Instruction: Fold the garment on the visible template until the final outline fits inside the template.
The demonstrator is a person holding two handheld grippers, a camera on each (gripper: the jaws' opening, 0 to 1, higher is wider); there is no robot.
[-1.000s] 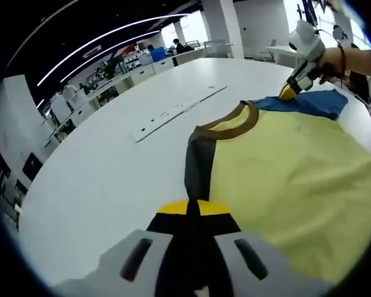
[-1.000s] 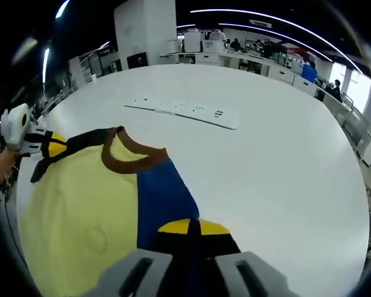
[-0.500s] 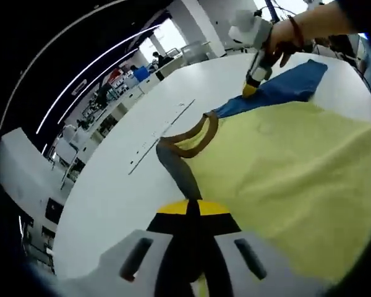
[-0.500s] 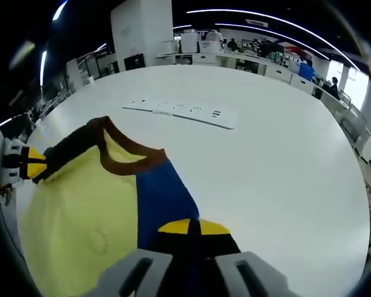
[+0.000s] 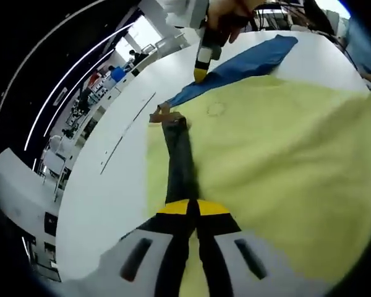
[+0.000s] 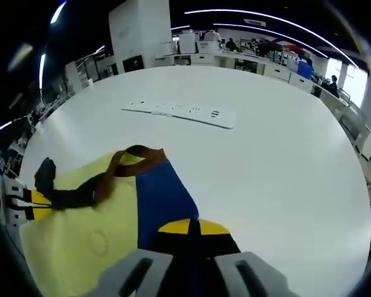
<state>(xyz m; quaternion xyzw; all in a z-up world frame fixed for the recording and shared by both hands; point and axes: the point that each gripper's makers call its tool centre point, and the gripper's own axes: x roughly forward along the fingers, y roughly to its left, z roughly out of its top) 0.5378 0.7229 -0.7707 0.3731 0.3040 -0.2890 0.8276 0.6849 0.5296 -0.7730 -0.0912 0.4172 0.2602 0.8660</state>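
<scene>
Shirt (image 5: 278,142) on white table (image 6: 266,161), near strip (image 6: 179,111); left gripper (image 5: 191,207) clamped on dark sleeve (image 5: 179,161), right gripper (image 6: 188,228) clamped on blue sleeve (image 6: 161,192). Best to draw both sleeves evenly across, keeping cloth flat. Template outline hard to make out; hem cut off.

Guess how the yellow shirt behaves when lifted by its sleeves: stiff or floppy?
Probably floppy: the yellow shirt drapes between the left gripper and right gripper, and its dark sleeve has stretched into a thin strip. Likely light; the brown collar buckles.
</scene>
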